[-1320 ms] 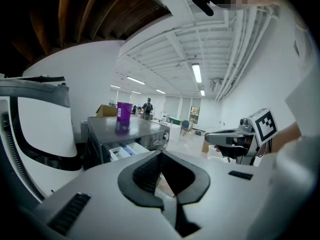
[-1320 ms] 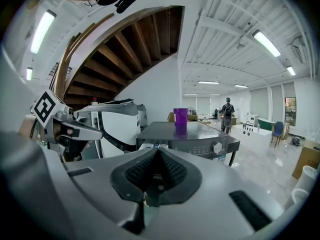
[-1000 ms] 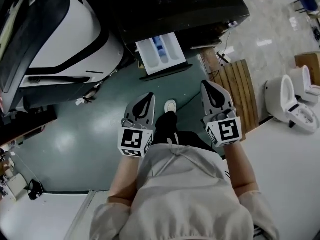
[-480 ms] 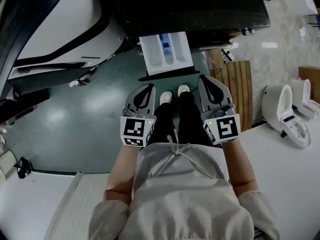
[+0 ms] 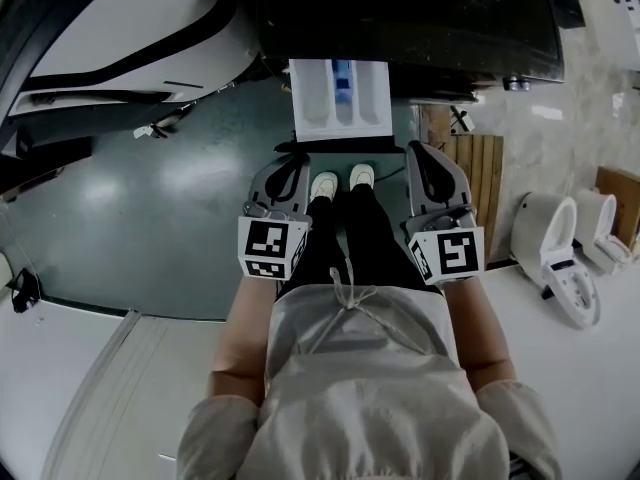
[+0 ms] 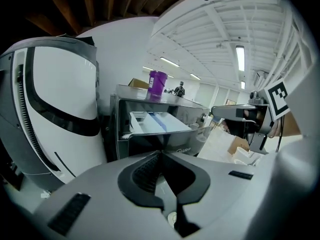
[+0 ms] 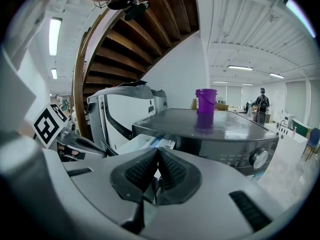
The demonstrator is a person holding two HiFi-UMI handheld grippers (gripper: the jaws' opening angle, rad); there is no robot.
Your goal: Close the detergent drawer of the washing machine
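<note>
The dark washing machine (image 5: 420,18) stands ahead of me, and its white detergent drawer (image 5: 339,98) is pulled out over the floor, with a blue insert in the middle. The drawer (image 6: 156,122) also shows in the left gripper view, and the drawer (image 7: 142,141) peeks out left of the jaws in the right gripper view. My left gripper (image 5: 284,176) hangs below the drawer's left corner, shut and empty. My right gripper (image 5: 427,165) is level with it, below the drawer's right side, shut with nothing held. Both are short of the drawer, not touching it.
A big white and black machine (image 5: 120,28) stands to the left. A purple cup (image 7: 205,101) sits on the washer's top. A wooden slat board (image 5: 478,183) lies on the floor at the right, with white toilets (image 5: 560,258) beyond it. The green floor (image 5: 150,218) spreads left.
I have stepped closer and squared up to the washer. The drawer now lies straight ahead, and both grippers have moved up nearer to it, still shut.
</note>
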